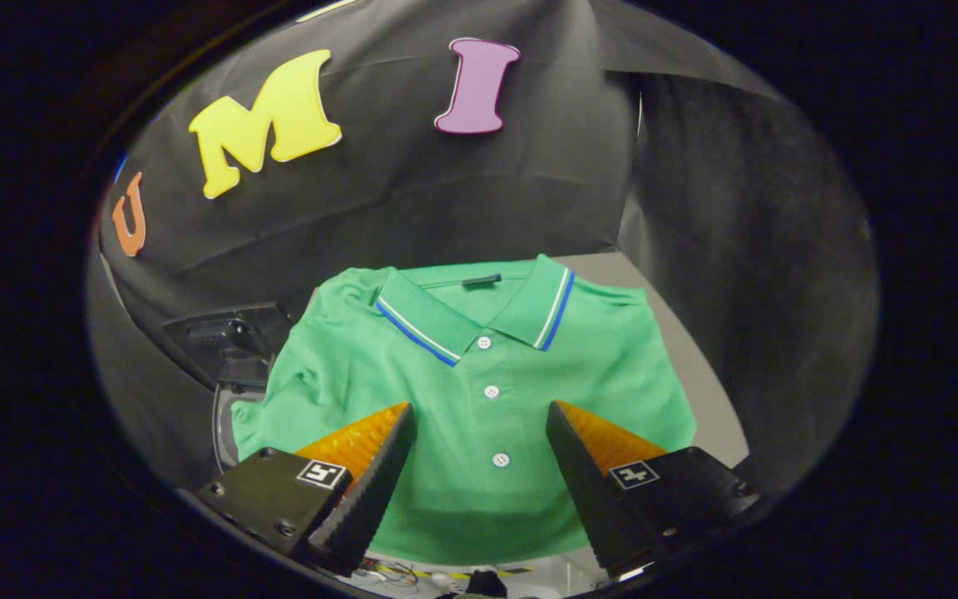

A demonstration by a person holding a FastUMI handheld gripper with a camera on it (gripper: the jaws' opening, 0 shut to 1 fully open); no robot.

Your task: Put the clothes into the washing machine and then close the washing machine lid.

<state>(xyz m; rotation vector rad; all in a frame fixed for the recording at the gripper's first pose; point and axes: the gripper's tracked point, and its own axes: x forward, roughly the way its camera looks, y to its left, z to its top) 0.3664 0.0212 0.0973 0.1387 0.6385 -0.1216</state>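
Observation:
A green polo shirt (479, 374) with a blue and white striped collar lies folded flat on a grey table (695, 358), its button placket running toward me. My gripper (479, 412) hovers above the shirt's lower front with its fingers spread wide apart; the placket and two buttons show in the gap. Nothing is held. To the left of the shirt, a dark raised lid (225, 337) and a curved rim (219, 424) of the washing machine peek out; the shirt's left sleeve hangs over that rim. The drum's inside is hidden.
Black cloth walls stand close behind the table and on the right. A strip of bare grey table runs along the shirt's right side. Some wires and small parts (412, 574) lie just under the gripper.

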